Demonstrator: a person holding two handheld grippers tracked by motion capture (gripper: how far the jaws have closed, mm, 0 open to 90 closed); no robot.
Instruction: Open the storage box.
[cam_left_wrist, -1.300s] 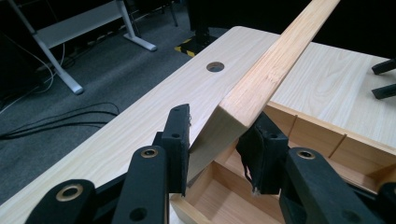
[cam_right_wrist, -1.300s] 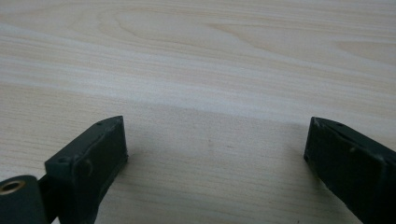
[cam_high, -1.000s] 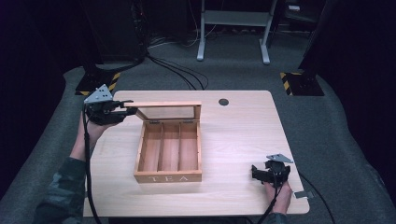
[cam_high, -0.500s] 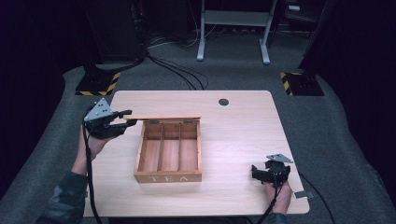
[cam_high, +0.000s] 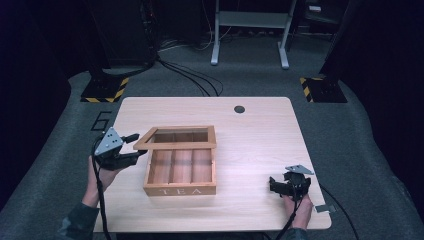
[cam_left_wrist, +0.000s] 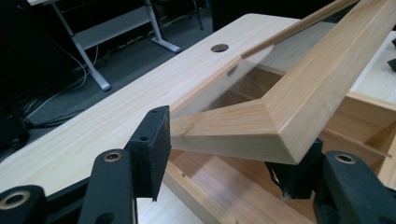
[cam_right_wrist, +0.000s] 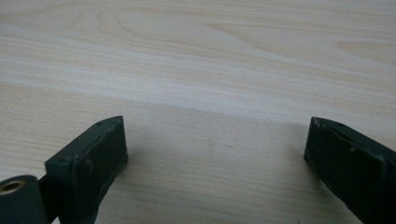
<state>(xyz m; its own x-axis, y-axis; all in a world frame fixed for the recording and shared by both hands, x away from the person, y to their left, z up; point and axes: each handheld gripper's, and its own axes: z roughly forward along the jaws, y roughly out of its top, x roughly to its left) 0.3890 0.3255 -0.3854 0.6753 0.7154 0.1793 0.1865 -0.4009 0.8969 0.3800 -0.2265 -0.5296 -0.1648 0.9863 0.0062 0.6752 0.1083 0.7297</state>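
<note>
High view. A wooden tea box (cam_high: 181, 170) with three compartments stood near the middle of the light wooden worktop (cam_high: 260, 140), the word TEA on its front wall. Its glazed lid (cam_high: 176, 137) hung partly lowered over the box, hinged along the far edge and tilted, with the near left corner reaching out toward the left gripper (cam_high: 134, 147). The left gripper lay at the left side of the box, its jaws pointing at that lid corner; a hand (cam_high: 97, 172) held it from below. The right gripper (cam_high: 272, 185) rested low over the worktop near the front right corner, well apart from the box, held by the other hand (cam_high: 300, 207). A round cable hole (cam_high: 239, 109) sat near the far edge of the worktop.

Left gripper view. The mitred corner of the lid (cam_left_wrist: 280, 112) lay between the two black jaws of the left gripper (cam_left_wrist: 224, 158). The jaws had just been opening: the left pad stood just beside the frame's end, and whether the right pad touched the wood beneath the corner could not be told. The compartments of the tea box (cam_left_wrist: 243, 186) showed below the lid.

Right gripper view. The right gripper (cam_right_wrist: 215, 144) had its jaws spread wide over bare worktop (cam_right_wrist: 210, 70), with nothing between them.
</note>
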